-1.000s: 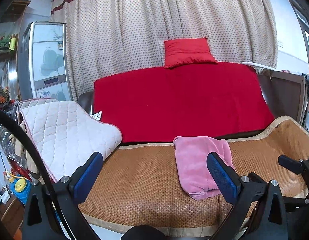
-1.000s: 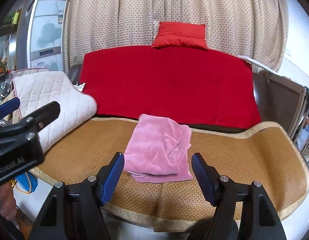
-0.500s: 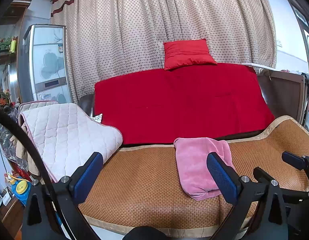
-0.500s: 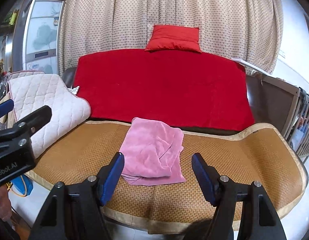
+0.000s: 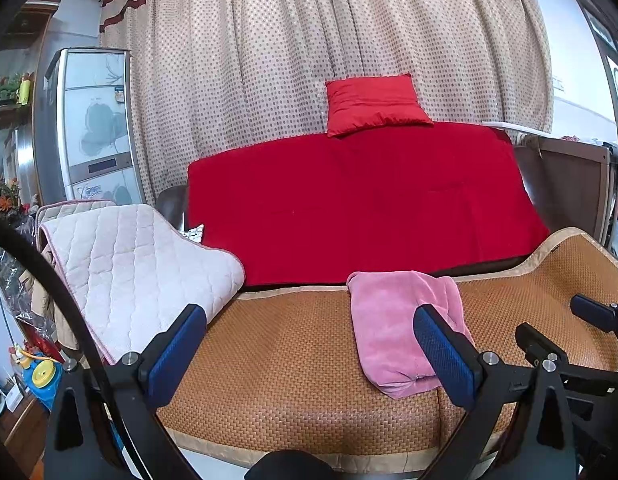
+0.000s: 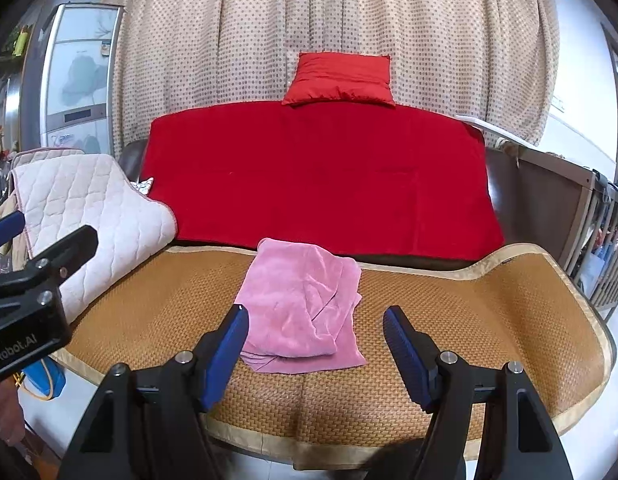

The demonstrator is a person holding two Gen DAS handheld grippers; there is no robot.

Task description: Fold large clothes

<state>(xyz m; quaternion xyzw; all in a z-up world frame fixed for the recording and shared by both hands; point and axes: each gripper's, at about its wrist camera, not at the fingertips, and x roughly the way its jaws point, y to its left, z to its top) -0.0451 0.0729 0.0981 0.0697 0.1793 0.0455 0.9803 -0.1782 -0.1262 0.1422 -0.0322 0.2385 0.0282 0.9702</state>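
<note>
You held both tools out over the near edge of the sofa, and neither touched anything. Your left tool point(image 5: 309, 350) stood with its blue pads spread wide, nothing between them but the woven rattan seat mat point(image 5: 289, 344). Your right tool point(image 6: 315, 352) was spread too, its pads apart and empty, hanging just short of the near end of the pink garment point(image 6: 301, 304).

That pink garment lay on the seat mat, roughly folded into a loose rectangle with a rumpled top layer, its far edge close to where the seat met the backrest. From your left tool's camera it sat right of centre, partly hidden behind the right finger point(image 5: 445, 354). A red blanket point(image 6: 317, 176) covered the backrest, with a small red cushion point(image 6: 339, 78) resting on its top edge against the dotted curtain point(image 6: 329, 20). A quilted white pad point(image 6: 89, 216) draped over the sofa's left arm, well apart from the garment.
</note>
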